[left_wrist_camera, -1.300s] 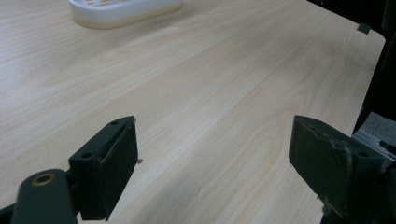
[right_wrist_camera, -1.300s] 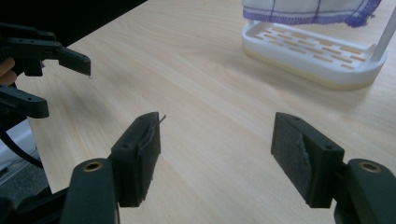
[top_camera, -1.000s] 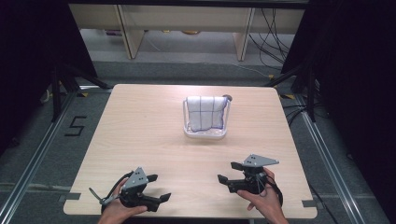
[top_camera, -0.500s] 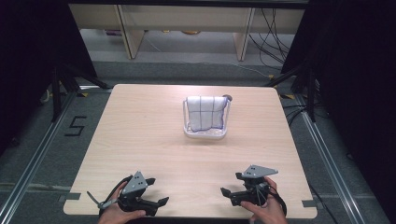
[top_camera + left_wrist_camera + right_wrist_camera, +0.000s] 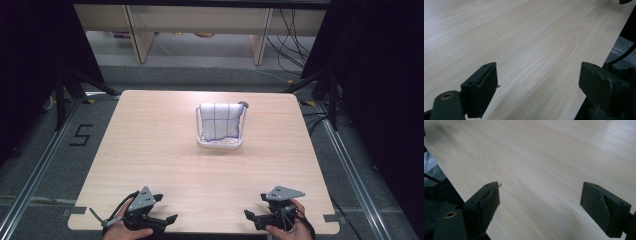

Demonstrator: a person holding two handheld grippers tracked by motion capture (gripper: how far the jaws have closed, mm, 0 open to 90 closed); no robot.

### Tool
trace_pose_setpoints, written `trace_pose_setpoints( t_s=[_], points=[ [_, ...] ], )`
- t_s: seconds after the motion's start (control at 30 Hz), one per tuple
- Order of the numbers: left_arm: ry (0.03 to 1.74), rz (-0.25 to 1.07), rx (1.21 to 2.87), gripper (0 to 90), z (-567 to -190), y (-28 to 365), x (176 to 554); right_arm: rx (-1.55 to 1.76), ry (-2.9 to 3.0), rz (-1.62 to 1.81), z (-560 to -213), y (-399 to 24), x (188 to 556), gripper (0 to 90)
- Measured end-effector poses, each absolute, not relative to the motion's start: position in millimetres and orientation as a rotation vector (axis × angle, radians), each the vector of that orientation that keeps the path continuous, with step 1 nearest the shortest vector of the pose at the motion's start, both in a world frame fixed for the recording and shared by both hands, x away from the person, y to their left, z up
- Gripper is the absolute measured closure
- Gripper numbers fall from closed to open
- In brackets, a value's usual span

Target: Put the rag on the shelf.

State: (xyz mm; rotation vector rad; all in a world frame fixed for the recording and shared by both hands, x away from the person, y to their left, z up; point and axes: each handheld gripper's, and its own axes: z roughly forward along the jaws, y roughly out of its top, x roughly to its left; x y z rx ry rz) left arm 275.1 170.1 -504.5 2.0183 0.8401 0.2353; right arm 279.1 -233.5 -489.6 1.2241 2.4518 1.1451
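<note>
A white wire basket stands at the middle back of the light wooden table, with a white cloth with blue grid lines draped in it. My left gripper sits at the table's near left edge and points right. It is open, with bare wood between its jaws. My right gripper sits at the near right edge and points left. Its jaws have just been opening and stand wide apart over bare wood, with nothing between them. Both grippers are far from the basket.
Dark floor and metal rails surround the table. A shelf unit and loose cables lie beyond the far edge. A floor marking "5" is at the left. Bare wood stretches between the grippers and the basket.
My right gripper has drawn back toward the near edge and a little to the right. The left gripper has shifted only slightly. The basket and cloth have not moved.
</note>
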Motion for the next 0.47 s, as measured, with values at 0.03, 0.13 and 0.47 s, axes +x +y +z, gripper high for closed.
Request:
trace_pose_setpoints(
  t_s=[0.03,0.13,0.47],
  points=[
    [0.829,0.24,2.043,15.3,-503.6,171.2,275.6,1.214,2.455,1.135,-489.8,-233.5,279.4,16.6],
    [0.829,0.242,2.056,15.3,-504.3,171.2,276.2,1.179,2.468,1.134,-490.8,-232.3,280.1,16.6],
    [0.827,0.25,2.068,15.3,-504.3,171.9,277.2,1.167,2.486,1.123,-492.6,-230.2,281.4,16.7]
  ],
)
